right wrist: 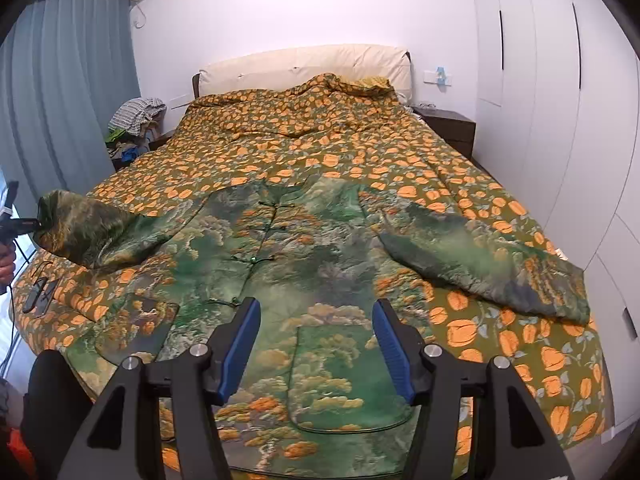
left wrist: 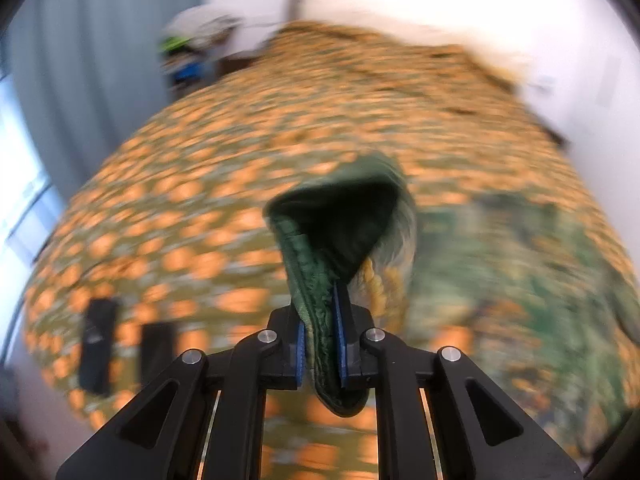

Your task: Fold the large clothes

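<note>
Left tool (left wrist: pixel 320 336) clamped on jacket (right wrist: pixel 304 264) sleeve cuff (left wrist: pixel 340 220), lifted off bed (right wrist: pixel 400 152); right tool (right wrist: pixel 316 340) open above jacket hem.

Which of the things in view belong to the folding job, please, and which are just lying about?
Job:
jacket
its lifted sleeve, clamped in the left hand-held gripper
other sleeve
right hand-held gripper, open
quilt, as work surface

Lying about:
clothes pile
nightstand
curtain
two dark items

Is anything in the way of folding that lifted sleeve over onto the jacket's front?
Nothing visible. The left gripper holds the sleeve cuff, and the jacket front lies bare on the bed. The right gripper hovers over its hem.
</note>
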{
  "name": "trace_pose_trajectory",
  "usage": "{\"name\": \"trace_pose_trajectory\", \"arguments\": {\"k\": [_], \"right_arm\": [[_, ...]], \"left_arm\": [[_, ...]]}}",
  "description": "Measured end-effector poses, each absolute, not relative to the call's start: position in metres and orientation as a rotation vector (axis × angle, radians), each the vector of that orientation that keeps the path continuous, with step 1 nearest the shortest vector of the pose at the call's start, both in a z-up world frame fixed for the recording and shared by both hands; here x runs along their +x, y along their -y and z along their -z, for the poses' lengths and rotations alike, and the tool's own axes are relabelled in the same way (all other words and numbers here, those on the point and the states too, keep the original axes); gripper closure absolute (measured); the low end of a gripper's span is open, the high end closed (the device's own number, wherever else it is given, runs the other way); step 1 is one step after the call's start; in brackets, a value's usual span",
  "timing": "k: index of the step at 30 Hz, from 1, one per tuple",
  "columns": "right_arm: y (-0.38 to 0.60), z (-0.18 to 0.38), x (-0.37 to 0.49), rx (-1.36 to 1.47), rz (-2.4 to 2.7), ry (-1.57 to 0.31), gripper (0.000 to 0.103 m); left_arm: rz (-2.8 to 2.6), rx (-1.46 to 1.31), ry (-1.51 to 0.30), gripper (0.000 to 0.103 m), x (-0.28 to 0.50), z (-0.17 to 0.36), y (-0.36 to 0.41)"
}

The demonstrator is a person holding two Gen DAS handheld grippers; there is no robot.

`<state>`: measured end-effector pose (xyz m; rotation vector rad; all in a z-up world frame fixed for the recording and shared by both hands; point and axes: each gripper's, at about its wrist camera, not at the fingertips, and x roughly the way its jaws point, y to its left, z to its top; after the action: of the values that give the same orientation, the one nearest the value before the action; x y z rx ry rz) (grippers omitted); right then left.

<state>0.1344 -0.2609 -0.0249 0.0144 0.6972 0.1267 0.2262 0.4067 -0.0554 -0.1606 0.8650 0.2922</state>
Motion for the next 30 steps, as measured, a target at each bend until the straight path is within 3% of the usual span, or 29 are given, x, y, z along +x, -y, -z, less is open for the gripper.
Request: {"name": "trace_pose_trajectory", "arguments": {"k": [1, 5, 7, 10, 12, 19, 23, 30], "right_arm": [[0.259, 0.026, 0.134, 0.014, -0.128, -0.7, 0.044], [0.253, 0.027, 0.135, 0.008, -0.13, -0.718, 0.044], [0.253, 0.026, 0.134, 0.002, -0.127, -0.715, 0.044], [0.255, 0.026, 0.133, -0.011, -0.112, -0.709, 0.043], [0.256, 0.03, 0.136, -0.007, -0.105, -0.72, 0.043], [0.267, 0.049, 0.147, 0.028, -0.073, -0.761, 0.043], [0.286, 0.06, 0.15, 0.069, -0.044, -0.797, 0.043], [0.359, 0.088, 0.145, 0.136, 0.077, -0.896, 0.043]], "left_arm": [[-0.339, -0.166, -0.883, 0.082, 0.227, 0.064, -0.418], [-0.538, -0.229, -0.944, 0.073, 0.217, 0.098, -0.465], [-0.575, -0.293, -0.927, 0.054, 0.199, 0.103, -0.477], [-0.556, -0.309, -0.909, 0.043, 0.185, 0.104, -0.47], [-0.49, -0.28, -0.901, 0.04, 0.178, 0.101, -0.445], [-0.183, -0.176, -0.867, 0.017, 0.159, 0.071, -0.304], [-0.032, -0.139, -0.908, 0.013, 0.15, 0.076, -0.222], [-0.029, -0.115, -0.981, 0.012, 0.137, 0.116, -0.158]]}}
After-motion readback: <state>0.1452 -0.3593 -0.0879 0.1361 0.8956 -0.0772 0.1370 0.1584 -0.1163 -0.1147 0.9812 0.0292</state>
